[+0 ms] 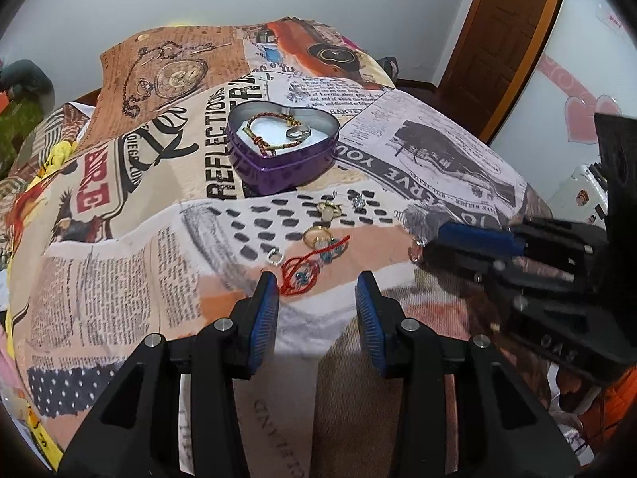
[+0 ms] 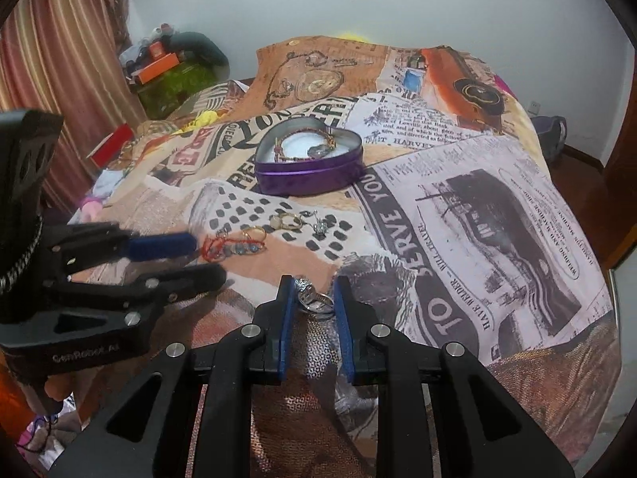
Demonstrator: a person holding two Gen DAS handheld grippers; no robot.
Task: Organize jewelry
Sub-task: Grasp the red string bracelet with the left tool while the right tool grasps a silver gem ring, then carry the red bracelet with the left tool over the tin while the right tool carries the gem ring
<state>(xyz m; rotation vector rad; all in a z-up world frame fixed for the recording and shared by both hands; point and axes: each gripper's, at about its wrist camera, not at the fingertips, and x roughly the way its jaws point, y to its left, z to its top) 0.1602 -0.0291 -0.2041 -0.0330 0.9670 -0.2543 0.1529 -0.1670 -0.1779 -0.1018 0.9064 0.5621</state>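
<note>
A purple heart-shaped tin (image 1: 278,167) (image 2: 308,177) stands open on the printed bedspread, with a braided bracelet (image 1: 274,129) inside. In front of it lie gold rings (image 1: 318,237), a small silver ring (image 1: 275,257), a silver charm (image 1: 358,202) and a red cord bracelet (image 1: 302,273) (image 2: 231,247). My left gripper (image 1: 316,286) is open just short of the red bracelet. My right gripper (image 2: 314,288) is open around a silver ring (image 2: 314,298) lying on the cloth; the jaws stand on either side of it, apart from it.
The bed's collage-print cover (image 1: 119,279) (image 2: 477,219) slopes off at the edges. A striped curtain (image 2: 67,59) and cluttered boxes (image 2: 167,67) stand at the left; a wooden door (image 1: 505,32) is at the right.
</note>
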